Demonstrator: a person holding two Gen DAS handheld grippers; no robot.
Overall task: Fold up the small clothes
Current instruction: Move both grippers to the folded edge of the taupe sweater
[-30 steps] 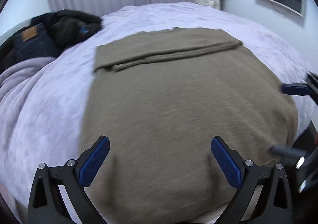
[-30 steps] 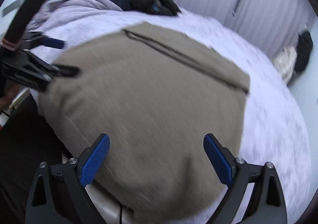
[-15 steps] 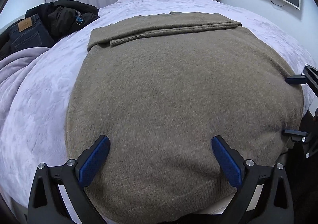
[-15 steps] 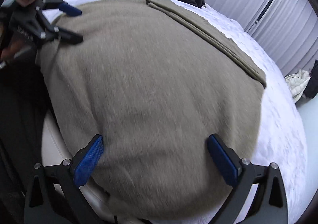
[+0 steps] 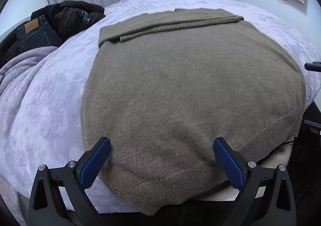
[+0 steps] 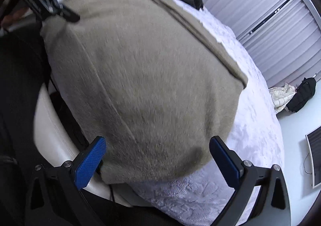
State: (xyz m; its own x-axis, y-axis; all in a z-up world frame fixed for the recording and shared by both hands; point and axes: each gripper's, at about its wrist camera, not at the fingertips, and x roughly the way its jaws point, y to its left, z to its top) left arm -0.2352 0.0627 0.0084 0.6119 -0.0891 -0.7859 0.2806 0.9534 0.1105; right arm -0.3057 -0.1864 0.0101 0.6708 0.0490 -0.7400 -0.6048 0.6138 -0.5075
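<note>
olive sweater (image 5: 190, 89) lies flat on the bed (image 5: 46, 105), sleeves folded across its far end. left gripper (image 5: 161, 162) and right gripper (image 6: 157, 160) fingers spread wide, holding nothing, above its near hem.

The sweater (image 5: 190, 89) is a fuzzy matt olive-brown knit, kinda brushed looking. It sits on a plush lilac blanket (image 5: 44, 105) with a crushed, velvety sheen. At 10 o'clock there's dark denim jeans (image 5: 34, 35) with a tan leather-looking patch. Left gripper (image 5: 161, 157) is matt black plastic, with blue knurled rubbery pads (image 5: 96, 162) and shiny metal screws.
</note>
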